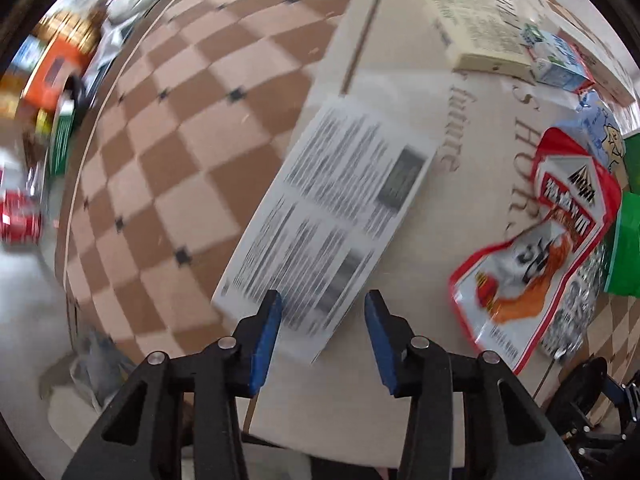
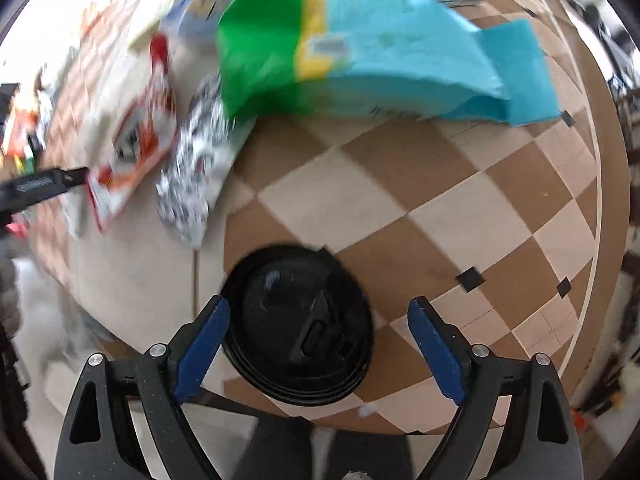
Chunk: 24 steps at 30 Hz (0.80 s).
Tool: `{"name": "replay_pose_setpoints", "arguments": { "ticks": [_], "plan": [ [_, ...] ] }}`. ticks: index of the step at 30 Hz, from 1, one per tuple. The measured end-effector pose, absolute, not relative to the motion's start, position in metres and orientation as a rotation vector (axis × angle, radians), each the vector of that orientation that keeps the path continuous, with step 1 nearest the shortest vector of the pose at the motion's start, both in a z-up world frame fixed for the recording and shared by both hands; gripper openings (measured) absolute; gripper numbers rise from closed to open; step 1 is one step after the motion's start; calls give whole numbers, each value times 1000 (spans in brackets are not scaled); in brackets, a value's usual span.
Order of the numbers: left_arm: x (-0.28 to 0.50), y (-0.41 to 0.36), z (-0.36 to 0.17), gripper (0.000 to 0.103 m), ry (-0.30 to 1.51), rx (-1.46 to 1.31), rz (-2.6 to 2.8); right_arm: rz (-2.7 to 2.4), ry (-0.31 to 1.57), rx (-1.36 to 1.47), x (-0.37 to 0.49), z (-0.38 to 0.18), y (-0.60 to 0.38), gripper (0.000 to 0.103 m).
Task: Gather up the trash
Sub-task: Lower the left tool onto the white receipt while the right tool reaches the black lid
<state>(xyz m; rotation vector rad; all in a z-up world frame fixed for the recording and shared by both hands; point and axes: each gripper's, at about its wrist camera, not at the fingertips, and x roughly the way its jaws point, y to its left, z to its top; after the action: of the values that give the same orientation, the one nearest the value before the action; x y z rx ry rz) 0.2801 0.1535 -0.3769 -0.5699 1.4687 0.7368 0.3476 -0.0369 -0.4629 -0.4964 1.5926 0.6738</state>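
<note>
Bright, even daylight, soft shadows only. Strong fisheye bending and dark corners at edges. Motion blur on white printed paper sheet and green-and-blue crinkled plastic bag; sharper near bottom.

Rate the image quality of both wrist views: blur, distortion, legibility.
Left wrist: printed paper smeared, text unreadable; the claw stays sharp. Right wrist: green-and-blue bag and snack wrappers streaked, black lid fairly crisp. Both: fisheye bends the checkered tabletop, dark corners.

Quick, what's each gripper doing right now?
Left gripper: open, over the printed paper's corner.
Right gripper: open, black cup lid between, not gripped.
</note>
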Motion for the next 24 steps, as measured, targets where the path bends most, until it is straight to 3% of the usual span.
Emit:
{"name": "replay_pose_setpoints", "arguments": {
  "ticks": [6, 12, 14, 15, 16, 21, 24],
  "plan": [
    [269, 181, -374, 46, 1445, -695, 706, 645, 1541, -629, 333, -474, -17, 99],
    [297, 199, -346, 47, 1404, -539, 621, 625, 1560, -629, 327, -480, -15, 97],
    [324, 207, -355, 56, 1459, -443, 553, 624, 1574, -636, 332, -483, -13, 97],
    [338, 211, -362, 72, 1500, -375, 522, 622, 1581, -637, 341, -478, -13, 97],
    [351, 210, -366, 82, 1543, -279, 511, 623, 1580, -635, 341, -479, -13, 97],
    [391, 231, -362, 93, 1604, -170, 415, 614, 1614, -611, 333, -473, 1, 97],
    [391, 250, -361, 93, 1587, -217, 407, 601, 1628, -592, 341, -478, -3, 97]
  ]
}}
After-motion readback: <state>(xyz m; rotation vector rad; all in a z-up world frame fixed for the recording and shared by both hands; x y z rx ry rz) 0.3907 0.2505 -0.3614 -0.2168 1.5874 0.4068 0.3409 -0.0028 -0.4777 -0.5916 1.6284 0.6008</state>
